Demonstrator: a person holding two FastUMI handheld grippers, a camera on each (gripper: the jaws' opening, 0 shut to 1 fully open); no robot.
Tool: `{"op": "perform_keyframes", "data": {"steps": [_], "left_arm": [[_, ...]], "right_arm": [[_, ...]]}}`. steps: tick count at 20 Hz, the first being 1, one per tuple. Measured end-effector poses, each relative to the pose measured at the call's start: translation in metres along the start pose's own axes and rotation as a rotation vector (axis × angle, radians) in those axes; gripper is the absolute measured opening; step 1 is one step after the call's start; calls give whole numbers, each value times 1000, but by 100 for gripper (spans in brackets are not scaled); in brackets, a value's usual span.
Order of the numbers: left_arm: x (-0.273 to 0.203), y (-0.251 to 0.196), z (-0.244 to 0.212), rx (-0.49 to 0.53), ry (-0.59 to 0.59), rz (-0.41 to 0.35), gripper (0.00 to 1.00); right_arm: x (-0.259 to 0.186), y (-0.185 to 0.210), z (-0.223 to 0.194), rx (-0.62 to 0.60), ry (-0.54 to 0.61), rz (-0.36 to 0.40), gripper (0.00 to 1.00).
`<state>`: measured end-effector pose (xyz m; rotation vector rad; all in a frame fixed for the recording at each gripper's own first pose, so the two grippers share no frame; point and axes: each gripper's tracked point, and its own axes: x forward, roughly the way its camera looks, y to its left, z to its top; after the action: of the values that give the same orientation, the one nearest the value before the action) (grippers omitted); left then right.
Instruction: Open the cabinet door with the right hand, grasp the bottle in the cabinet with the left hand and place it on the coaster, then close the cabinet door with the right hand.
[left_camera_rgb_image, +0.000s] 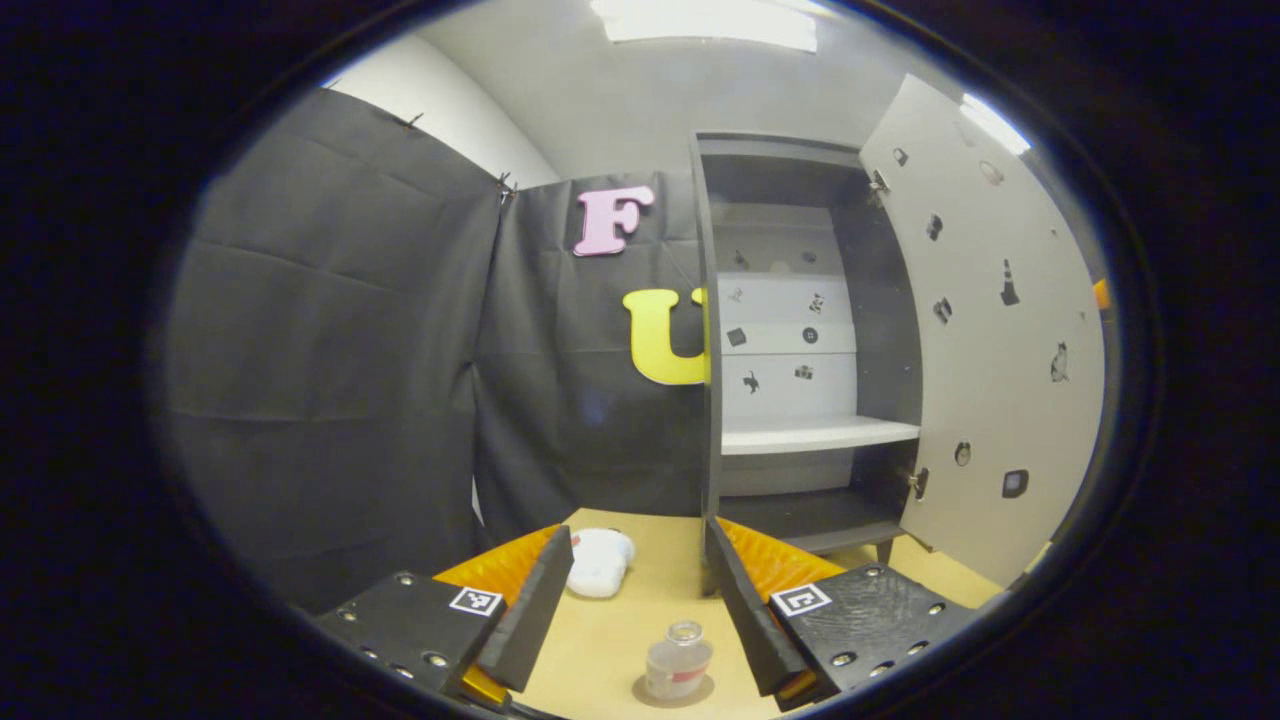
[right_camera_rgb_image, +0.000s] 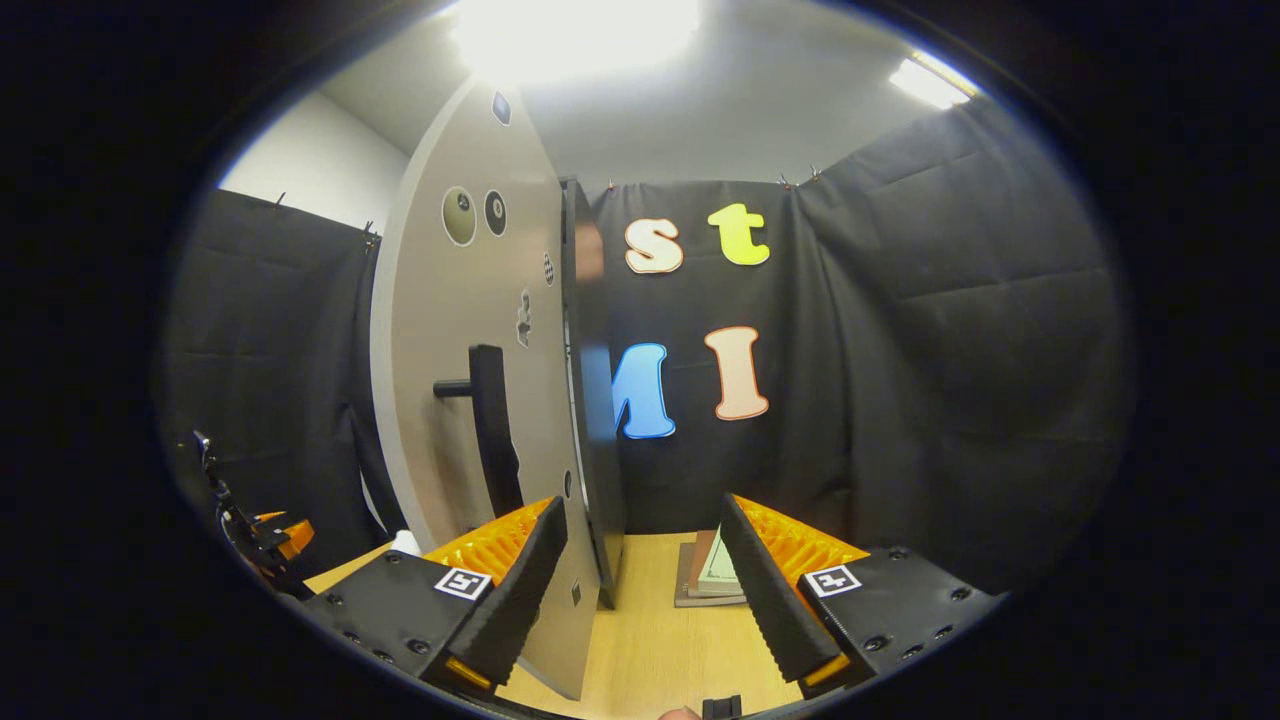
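While sitting upright on the round coaster (left_camera_rgb_image: 673, 690) near the front of the tabletop (left_camera_rgb_image: 640, 600), the bottle (left_camera_rgb_image: 678, 659) shows in the left gripper view, well out in front of the cabinet (left_camera_rgb_image: 790, 350). Small clear bottle with a red band, cap end up. Sits low between the fingers of the left gripper (left_camera_rgb_image: 635, 620), which is spread wide with nothing in its grasp; hard to say whether either finger touches the bottle, looks like not. Something white and lumpy (left_camera_rgb_image: 600, 562) further back toward the cabinet, left of its front corner, can't make out what it is. Cabinet wide open, door (left_camera_rgb_image: 985, 330) swung out to its right side, stickers dotted over the inside face and back panel. One pale shelf (left_camera_rgb_image: 818, 434) across the middle of the cabinet, bare.

Over in the right gripper view, looking at the door's outer face (right_camera_rgb_image: 470, 380) nearly edge-on, dark bar handle (right_camera_rgb_image: 490, 420) sticking out. Right gripper (right_camera_rgb_image: 640, 600) also released, fingers apart and straddling the door's lower edge without clamping it. Flat stack of books (right_camera_rgb_image: 705, 580) on the tabletop to the right of the cabinet. Left gripper (right_camera_rgb_image: 265, 535) peeking in far left of the door.
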<state>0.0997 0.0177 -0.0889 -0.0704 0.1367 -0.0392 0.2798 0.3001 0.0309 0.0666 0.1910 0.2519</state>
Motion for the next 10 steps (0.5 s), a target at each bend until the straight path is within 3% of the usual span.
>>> {"op": "perform_keyframes", "data": {"steps": [1, 10], "left_arm": [[3, 5, 4, -4, -1, 5, 84], [31, 29, 37, -31, -46, -23, 82]], "right_arm": [[3, 3, 4, -8, -5, 2, 98], [11, 27, 12, -91, -16, 16, 96]]}}
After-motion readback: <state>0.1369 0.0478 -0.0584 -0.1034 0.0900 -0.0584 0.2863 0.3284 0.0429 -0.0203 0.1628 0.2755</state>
